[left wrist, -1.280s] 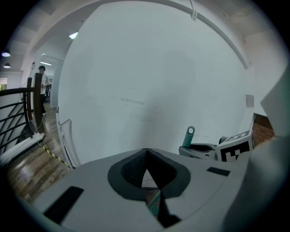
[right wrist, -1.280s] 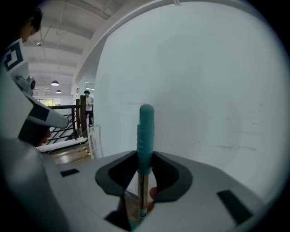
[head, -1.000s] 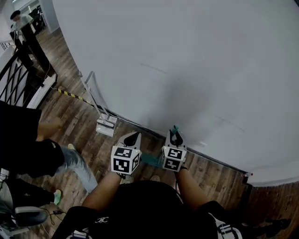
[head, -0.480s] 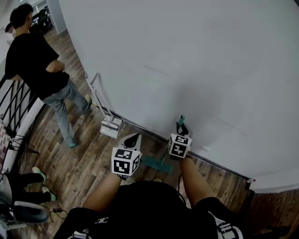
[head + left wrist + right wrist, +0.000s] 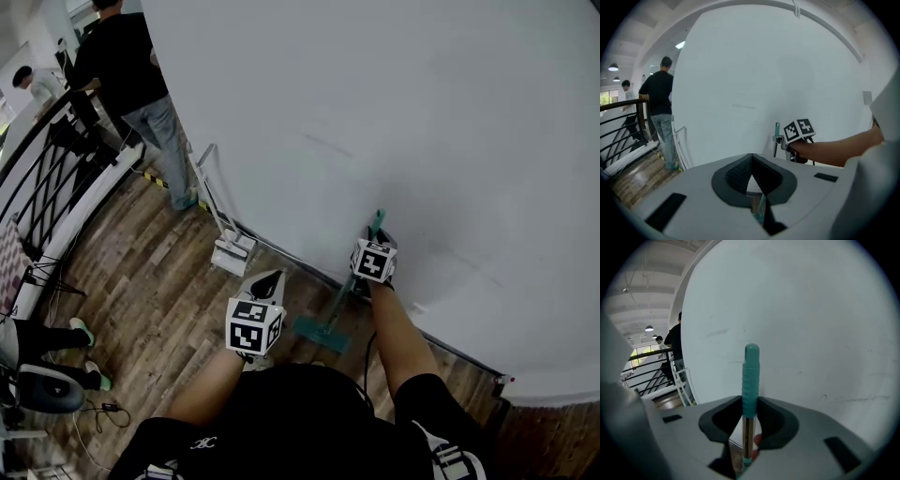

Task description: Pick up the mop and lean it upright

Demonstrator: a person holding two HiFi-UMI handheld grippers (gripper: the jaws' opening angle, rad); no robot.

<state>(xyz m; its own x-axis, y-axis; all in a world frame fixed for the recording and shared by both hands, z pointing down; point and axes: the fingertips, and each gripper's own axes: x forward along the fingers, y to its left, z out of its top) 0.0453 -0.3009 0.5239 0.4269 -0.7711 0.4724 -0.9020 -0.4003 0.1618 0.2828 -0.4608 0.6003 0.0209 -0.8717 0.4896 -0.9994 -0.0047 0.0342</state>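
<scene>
The mop has a teal grip [image 5: 750, 376] on a metal pole [image 5: 343, 289] and a flat teal head [image 5: 320, 331] resting on the wood floor. My right gripper [image 5: 376, 246] is shut on the pole just below the grip, close to the white wall. The pole slants up from the head toward the wall. In the right gripper view the grip stands up between the jaws of the right gripper [image 5: 749, 404]. My left gripper [image 5: 267, 281] is shut and holds nothing, left of the pole and apart from it. From the left gripper [image 5: 751, 161] view, the right gripper's marker cube [image 5: 799, 131] shows ahead.
A curved white wall [image 5: 394, 112] fills the far side. A white floor tool [image 5: 223, 234] leans on it to the left. A person [image 5: 131, 75] stands at the back left by a black railing [image 5: 52, 178]. A seated person's feet [image 5: 80, 330] and cables lie at the left.
My right gripper has risen and moved right toward the wall with the mop handle, so the pole stands steeper. The left gripper stayed put. The person in black walked to the back left.
</scene>
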